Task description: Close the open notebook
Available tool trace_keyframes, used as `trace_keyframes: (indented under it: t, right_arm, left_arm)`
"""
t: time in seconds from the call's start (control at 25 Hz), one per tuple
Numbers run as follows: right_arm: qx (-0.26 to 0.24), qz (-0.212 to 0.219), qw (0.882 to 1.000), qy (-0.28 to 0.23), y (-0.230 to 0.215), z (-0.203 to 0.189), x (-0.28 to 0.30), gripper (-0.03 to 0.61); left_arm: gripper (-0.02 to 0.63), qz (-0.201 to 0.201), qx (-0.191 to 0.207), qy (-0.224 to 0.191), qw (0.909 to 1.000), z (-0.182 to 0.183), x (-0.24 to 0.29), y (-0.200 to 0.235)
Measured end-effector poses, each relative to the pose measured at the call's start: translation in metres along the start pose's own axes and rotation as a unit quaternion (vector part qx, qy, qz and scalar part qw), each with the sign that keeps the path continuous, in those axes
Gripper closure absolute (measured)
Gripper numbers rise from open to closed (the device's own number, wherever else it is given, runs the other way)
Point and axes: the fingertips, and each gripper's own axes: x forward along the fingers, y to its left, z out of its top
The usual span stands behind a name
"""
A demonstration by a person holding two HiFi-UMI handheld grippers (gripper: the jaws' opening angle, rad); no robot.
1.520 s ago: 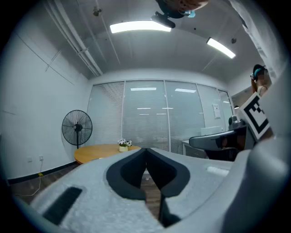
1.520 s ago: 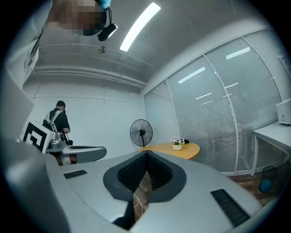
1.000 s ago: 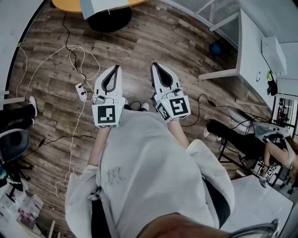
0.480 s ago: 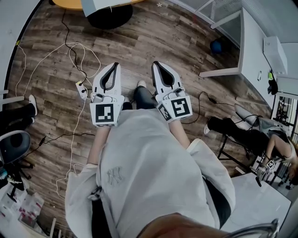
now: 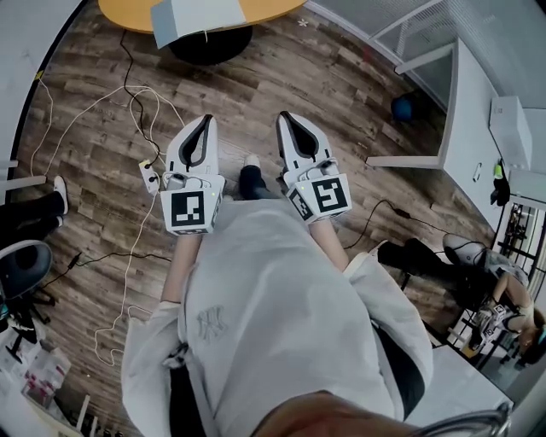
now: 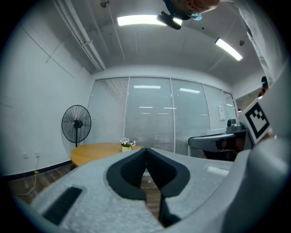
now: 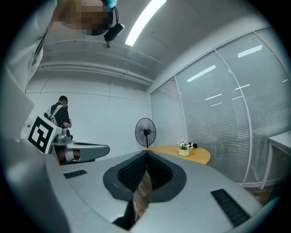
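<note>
In the head view an orange round table shows at the top edge. A pale flat thing, perhaps the open notebook, lies on it; I cannot tell more. My left gripper and right gripper are held level side by side over the wood floor, well short of the table. Both are shut with nothing between the jaws. In the left gripper view the gripper points at the table, which carries a small flower pot. In the right gripper view the right gripper also faces the table.
White cables and a power strip lie on the floor at the left. A white desk and a blue ball are at the right, with a seated person below them. A standing fan is behind the table.
The table and the pale thing on it have come further into view at the top as the person walks toward them. Both grippers stay shut and side by side.
</note>
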Motion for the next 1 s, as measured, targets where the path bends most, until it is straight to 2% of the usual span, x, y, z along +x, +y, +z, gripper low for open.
trace_keyframes:
  t: [0.28, 0.52, 1.0]
  right_arm:
    - [-0.006, 0.027, 1.000, -0.013, -0.065, 0.014, 0.039, 0.584]
    - [0.005, 0.035, 0.999, -0.008, -0.104, 0.012, 0.057, 0.584]
    - [0.031, 0.039, 0.999, 0.014, -0.115, -0.004, 0.103, 0.584]
  left_arm:
    - [0.598, 0.039, 0.006, -0.016, 0.9991, 0.014, 0.068, 0.000]
    - [0.598, 0.072, 0.003, -0.014, 0.9973, 0.015, 0.097, 0.005]
    - [0.598, 0.089, 0.004, 0.000, 0.9960, 0.009, 0.125, 0.042]
